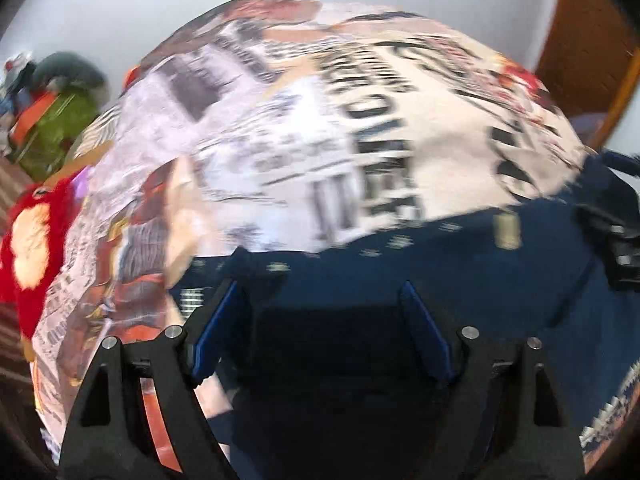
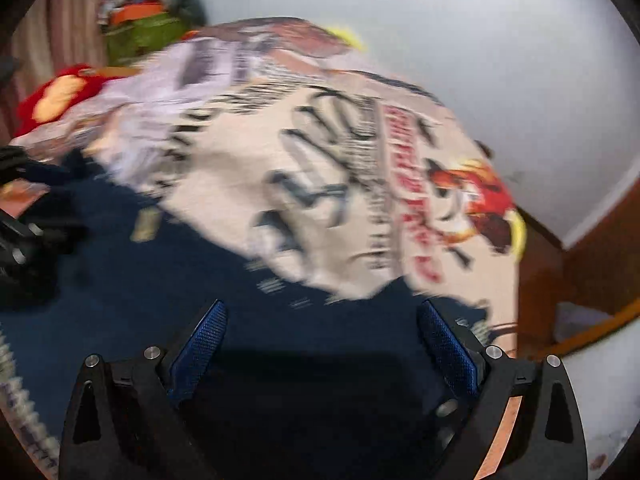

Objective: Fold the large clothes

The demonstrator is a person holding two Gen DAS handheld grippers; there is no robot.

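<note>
A large navy blue garment point(image 1: 440, 248) point(image 2: 120, 280) lies spread on a bed covered by a cream sheet with newspaper-style print point(image 1: 320, 140) point(image 2: 320, 184). My left gripper point(image 1: 320, 286) hangs just over the navy cloth with its blue pads wide apart and nothing between them. My right gripper point(image 2: 322, 305) is also open over the same cloth, near its edge where the sheet shows. Both views are blurred by motion. The black frame of the right gripper point(image 1: 620, 240) shows at the right edge of the left wrist view.
A red and yellow plush toy point(image 1: 32, 240) point(image 2: 60, 96) lies at the bed's left side. Behind it stands a green container heaped with things point(image 1: 60, 120) point(image 2: 140, 36). A white wall runs behind the bed, and brown wooden furniture point(image 1: 588, 40) point(image 2: 600, 248) stands at the right.
</note>
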